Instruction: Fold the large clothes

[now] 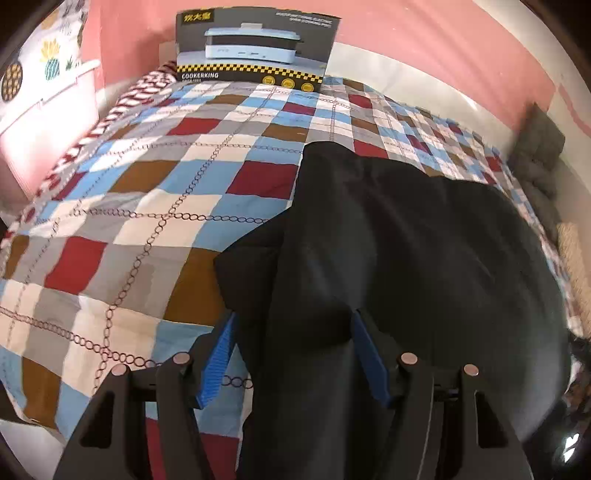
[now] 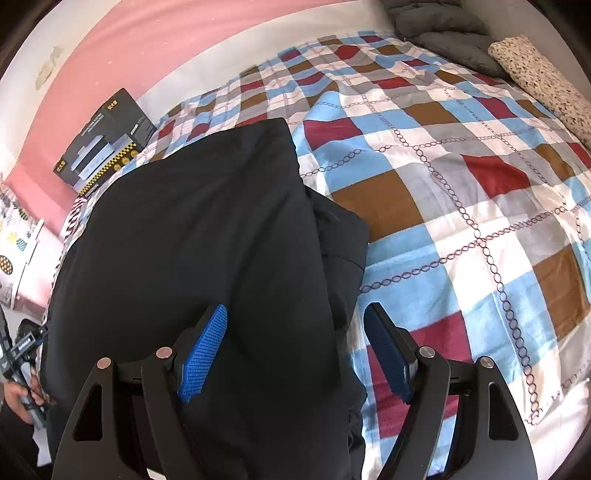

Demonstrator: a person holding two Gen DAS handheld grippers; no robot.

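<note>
A large black garment (image 1: 406, 240) lies folded on the checked bedspread (image 1: 147, 192); it also shows in the right wrist view (image 2: 207, 229). My left gripper (image 1: 293, 321) is open, its blue pads (image 1: 218, 365) set wide apart on either side of the garment's near left edge. My right gripper (image 2: 297, 314) is open too, its blue pads (image 2: 201, 354) spread on either side of the garment's near right edge. The cloth lies between both pairs of fingers without being pinched.
A Cookerking box (image 1: 255, 48) stands at the far edge of the bed against the pink wall; it also shows in the right wrist view (image 2: 107, 136). Grey cushions (image 2: 443, 33) and a speckled pillow (image 2: 543, 81) lie at the bed's right end. The bedspread (image 2: 461, 192) stretches right of the garment.
</note>
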